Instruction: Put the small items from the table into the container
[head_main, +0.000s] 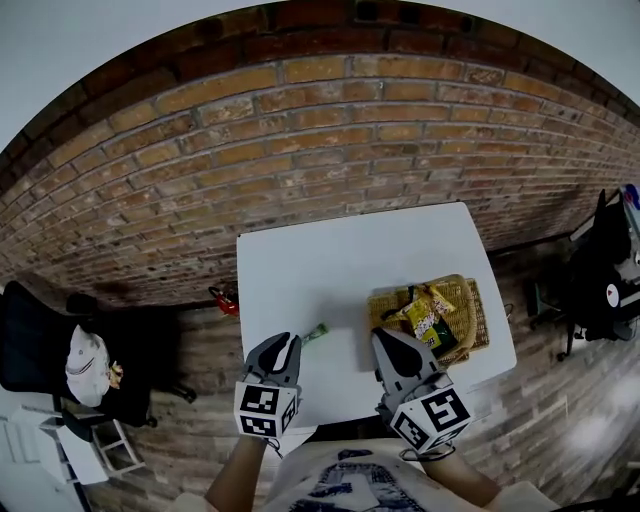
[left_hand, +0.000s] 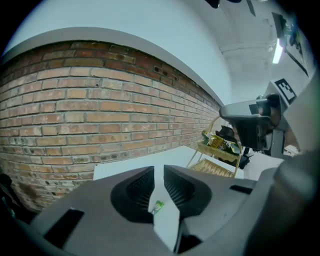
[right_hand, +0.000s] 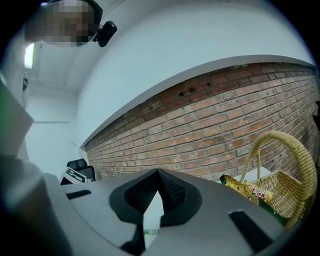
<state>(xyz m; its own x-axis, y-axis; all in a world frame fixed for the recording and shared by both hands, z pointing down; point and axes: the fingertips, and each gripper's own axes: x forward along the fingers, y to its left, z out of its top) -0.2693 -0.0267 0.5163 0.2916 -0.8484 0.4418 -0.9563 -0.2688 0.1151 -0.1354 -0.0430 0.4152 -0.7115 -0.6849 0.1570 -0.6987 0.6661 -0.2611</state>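
A small green wrapped item (head_main: 316, 332) lies on the white table (head_main: 340, 250), just right of my left gripper (head_main: 291, 341). In the left gripper view that item (left_hand: 158, 206) shows through the narrow gap of the left gripper (left_hand: 159, 171), whose jaws stand slightly apart with nothing between them. My right gripper (head_main: 386, 341) hovers beside the wicker basket (head_main: 478, 312), which holds yellow snack packets (head_main: 425, 312). In the right gripper view the right gripper (right_hand: 158, 173) has its tips touching, shut and empty. To its right are the basket (right_hand: 286, 191) and a packet (right_hand: 247, 189).
A brick wall (head_main: 300, 150) runs behind the table. A black chair (head_main: 40, 350) stands at the left, a red object (head_main: 225, 298) lies on the floor by the table's left edge, and dark equipment (head_main: 605, 280) sits at the right.
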